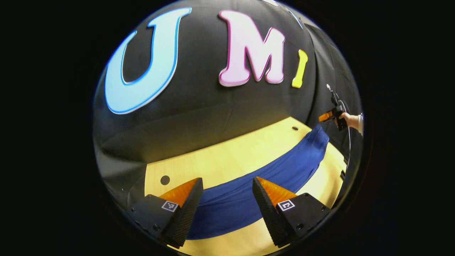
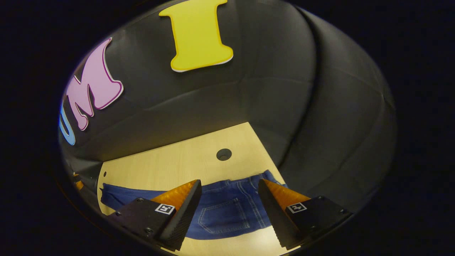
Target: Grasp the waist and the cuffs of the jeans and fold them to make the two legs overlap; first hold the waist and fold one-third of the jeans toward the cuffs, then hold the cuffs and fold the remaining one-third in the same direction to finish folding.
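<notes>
Blue jeans (image 1: 284, 163) lie stretched in a long band across the wooden table (image 1: 220, 160). In the left gripper view my left gripper (image 1: 227, 179) hovers open over the leg end, nothing between its fingers. Far off at the waist end, a hand holds the right gripper (image 1: 328, 116) above the table's edge. In the right gripper view the jeans' waist and a back pocket (image 2: 220, 213) lie flat below my right gripper (image 2: 229, 181), which stands open and apart from the cloth.
The table (image 2: 170, 163) has round holes, one near the waist (image 2: 224, 154) and one at the leg end (image 1: 165, 180). Black booth cloth rises close behind the table and to its right. Bare wood lies between the jeans and the back wall.
</notes>
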